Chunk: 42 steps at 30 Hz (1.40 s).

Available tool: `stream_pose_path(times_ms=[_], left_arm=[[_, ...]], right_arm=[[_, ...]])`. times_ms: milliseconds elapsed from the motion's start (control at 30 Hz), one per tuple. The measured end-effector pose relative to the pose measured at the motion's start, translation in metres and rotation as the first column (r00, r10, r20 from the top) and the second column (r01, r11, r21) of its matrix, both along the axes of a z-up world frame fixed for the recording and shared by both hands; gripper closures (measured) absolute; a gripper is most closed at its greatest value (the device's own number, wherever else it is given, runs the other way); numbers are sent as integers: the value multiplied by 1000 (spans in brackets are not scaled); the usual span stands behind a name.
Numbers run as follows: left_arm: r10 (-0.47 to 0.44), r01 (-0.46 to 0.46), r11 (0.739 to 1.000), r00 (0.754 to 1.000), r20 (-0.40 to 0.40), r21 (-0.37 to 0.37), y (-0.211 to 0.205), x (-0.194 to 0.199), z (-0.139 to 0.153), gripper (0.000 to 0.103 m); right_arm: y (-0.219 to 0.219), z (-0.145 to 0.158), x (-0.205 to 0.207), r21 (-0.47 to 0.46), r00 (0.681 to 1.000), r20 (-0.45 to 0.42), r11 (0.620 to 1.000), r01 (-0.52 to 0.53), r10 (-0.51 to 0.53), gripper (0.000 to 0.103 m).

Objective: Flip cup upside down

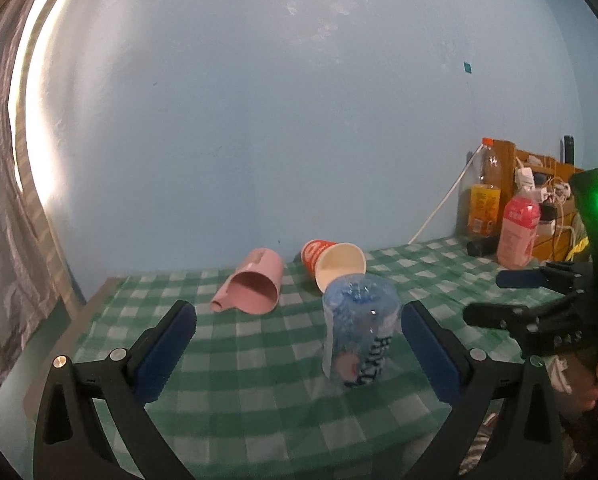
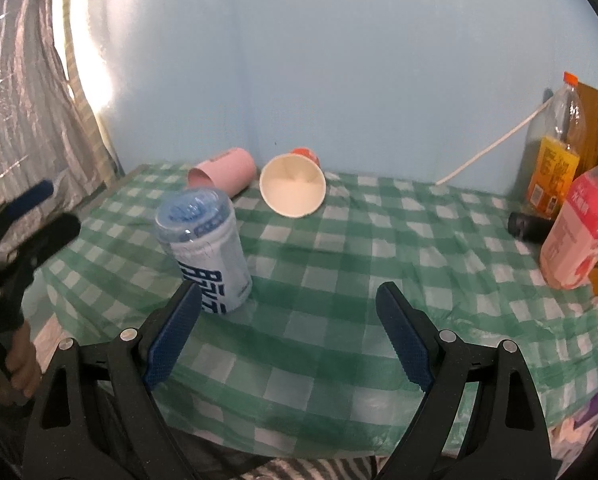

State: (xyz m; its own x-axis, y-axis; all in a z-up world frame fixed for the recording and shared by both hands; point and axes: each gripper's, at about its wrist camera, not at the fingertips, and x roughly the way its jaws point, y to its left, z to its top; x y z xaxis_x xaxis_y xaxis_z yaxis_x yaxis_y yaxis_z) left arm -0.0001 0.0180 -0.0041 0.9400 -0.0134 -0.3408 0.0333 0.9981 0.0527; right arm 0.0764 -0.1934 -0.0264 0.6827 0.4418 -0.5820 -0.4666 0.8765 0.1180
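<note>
A clear plastic cup with blue and white print (image 1: 359,330) (image 2: 205,252) stands upside down on the green checked tablecloth (image 1: 259,392) (image 2: 339,280). A pink cup (image 1: 251,286) (image 2: 225,170) and a red paper cup (image 1: 333,262) (image 2: 293,188) lie on their sides behind it. My left gripper (image 1: 299,344) is open and empty, its fingers on either side of the clear cup and not touching it. My right gripper (image 2: 289,326) is open and empty, with the clear cup just left of its left finger (image 2: 175,332). Each gripper shows in the other's view, the right one (image 1: 519,292) and the left one (image 2: 31,216).
Two bottles stand at the back right, an orange-capped one (image 1: 485,196) (image 2: 555,152) and a pink one (image 1: 517,232) (image 2: 579,232). A small dark object (image 1: 481,246) (image 2: 529,226) lies by them. A wooden box with cables (image 1: 547,184) is behind. The blue wall (image 1: 259,120) backs the table, with a curtain (image 2: 23,100) at left.
</note>
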Motion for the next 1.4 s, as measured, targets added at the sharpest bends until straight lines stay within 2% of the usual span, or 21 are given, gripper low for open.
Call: stream_pose_path(times_ms=[100,400,500,767,1400], left_arm=[[0,0,1000,1000,-8,-16,2,-12,-2,0],[61,-61,998,998,-11,11,4,-24,-4,0],[80,-80,997,997,9,22,4,-26,-3,0],[77,-76,997,997,-12,32,1,-25,-4,0],[121,-120,991,993,-9,59,2,-22,-7,0]], right_arm=[[2,3,-4,-2,1000,22,1000,6,-5,14],[4,11,-11,8,998,59,1000,21,-22,14],[4,10,-13,4,997,64,999,33,-33,14],[-2,9,-17,8,995,75,998,64,-64,14],[5,7,-18,-10,997,71,999,44,-43,14]])
